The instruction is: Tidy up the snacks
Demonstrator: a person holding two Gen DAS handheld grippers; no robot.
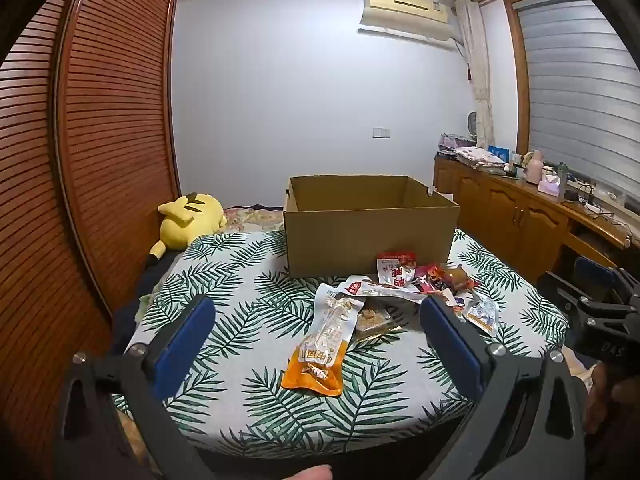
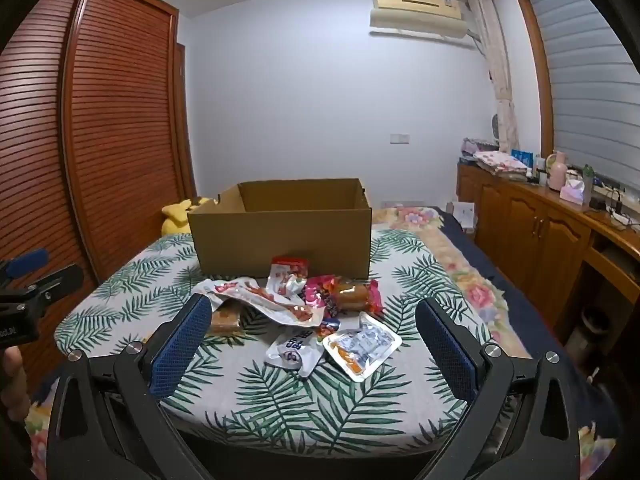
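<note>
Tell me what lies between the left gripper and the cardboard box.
In the left wrist view, the open left gripper faces a long orange-ended snack packet, then the snack pile, which reaches the cardboard box.

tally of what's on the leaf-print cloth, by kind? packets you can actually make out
Snack packets in the pile: about 8 that can be told apart, overlaps hide the rest
Cardboard box: 1
Total: about 9

Both grippers, left and right, hover with jaws open, holding nothing.
</note>
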